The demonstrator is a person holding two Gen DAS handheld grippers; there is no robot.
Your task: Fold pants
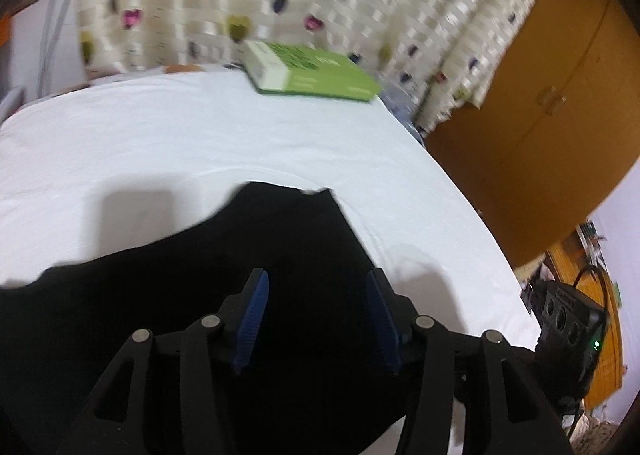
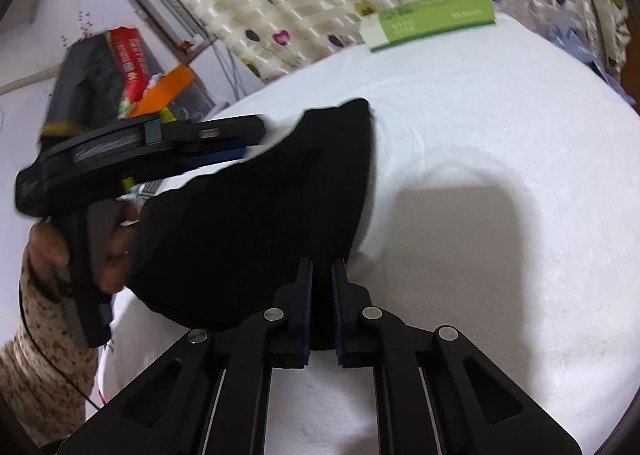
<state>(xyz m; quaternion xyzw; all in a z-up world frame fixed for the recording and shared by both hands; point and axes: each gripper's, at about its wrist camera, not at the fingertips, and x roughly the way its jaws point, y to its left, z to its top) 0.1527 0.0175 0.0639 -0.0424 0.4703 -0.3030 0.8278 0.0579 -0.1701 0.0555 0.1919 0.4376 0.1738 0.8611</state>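
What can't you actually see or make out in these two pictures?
- Pants: lower part cut off by the left view's edge and hidden behind the left gripper.
- Green box: lettering too blurred in both views.
- Right gripper: what cloth lies between its near-closed fingers is lost against black.

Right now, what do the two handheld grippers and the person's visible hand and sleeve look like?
Both grippers are matte black linkage frames with round silver pivot pins and ribbed blue pads. The left gripper also shows from the side in the right wrist view as a black pistol-grip body. The hand on it is bare, with a beige sleeve speckled brown. The right gripper has the same build.
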